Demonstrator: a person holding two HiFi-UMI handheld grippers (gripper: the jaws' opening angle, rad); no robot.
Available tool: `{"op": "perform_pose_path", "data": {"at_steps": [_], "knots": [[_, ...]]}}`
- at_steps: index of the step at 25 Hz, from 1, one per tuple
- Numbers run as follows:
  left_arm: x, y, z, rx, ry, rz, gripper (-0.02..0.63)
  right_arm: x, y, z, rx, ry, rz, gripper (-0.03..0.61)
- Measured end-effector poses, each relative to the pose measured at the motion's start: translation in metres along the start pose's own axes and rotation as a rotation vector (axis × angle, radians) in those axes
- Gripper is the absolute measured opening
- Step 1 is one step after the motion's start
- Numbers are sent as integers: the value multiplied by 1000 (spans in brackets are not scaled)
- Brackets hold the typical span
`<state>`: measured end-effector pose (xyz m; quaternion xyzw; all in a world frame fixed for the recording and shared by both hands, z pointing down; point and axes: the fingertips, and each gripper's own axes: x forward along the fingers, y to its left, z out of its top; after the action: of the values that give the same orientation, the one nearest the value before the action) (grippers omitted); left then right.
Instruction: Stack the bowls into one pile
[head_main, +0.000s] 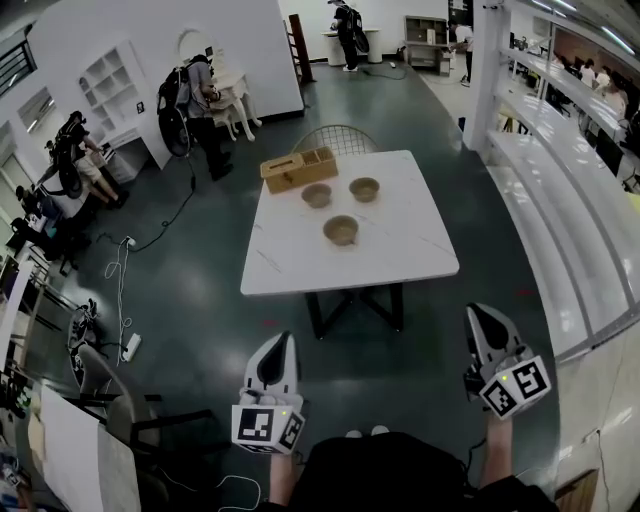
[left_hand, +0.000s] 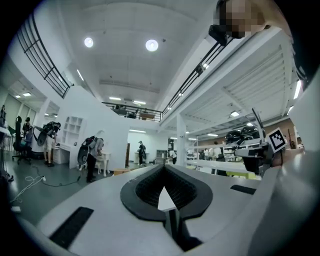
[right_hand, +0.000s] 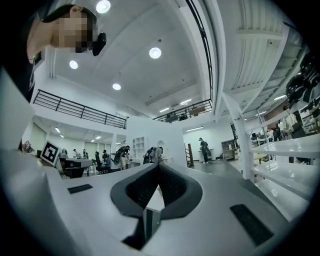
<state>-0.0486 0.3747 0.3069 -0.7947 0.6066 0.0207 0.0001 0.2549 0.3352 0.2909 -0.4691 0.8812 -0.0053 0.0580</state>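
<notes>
Three tan bowls (head_main: 341, 231) sitting apart on the white marble table (head_main: 400, 255), wooden box (head_main: 298, 168) at its far edge, dark glossy floor (head_main: 200, 300) all round, my left gripper (head_main: 284, 342) and right gripper (head_main: 481, 314) short of the table, jaws pressed together, empty

You hold the left gripper (head_main: 284, 342) and right gripper (head_main: 479, 313) low over the floor, jaws together, well short of the table (head_main: 405, 255). On it, apart, sit the near bowl (head_main: 341, 231), the left bowl (head_main: 317, 195) and the right bowl (head_main: 364, 189), with a box (head_main: 298, 168) at the far edge.
</notes>
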Motion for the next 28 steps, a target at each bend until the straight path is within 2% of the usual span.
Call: {"op": "perform_pose_path", "data": {"at_steps": [9, 16, 23, 28], "knots": [[-1, -16, -16, -23, 22, 42, 14, 6, -12, -7, 31, 8, 47, 14], [2, -10, -14, 0, 41, 87, 14, 28, -11, -17, 75, 33, 113, 14], [13, 2, -22, -10, 58, 97, 14, 49, -13, -29, 116, 43, 122, 14], [38, 27, -27, -32, 53, 106, 14, 82, -16, -36, 131, 62, 136, 14]]}}
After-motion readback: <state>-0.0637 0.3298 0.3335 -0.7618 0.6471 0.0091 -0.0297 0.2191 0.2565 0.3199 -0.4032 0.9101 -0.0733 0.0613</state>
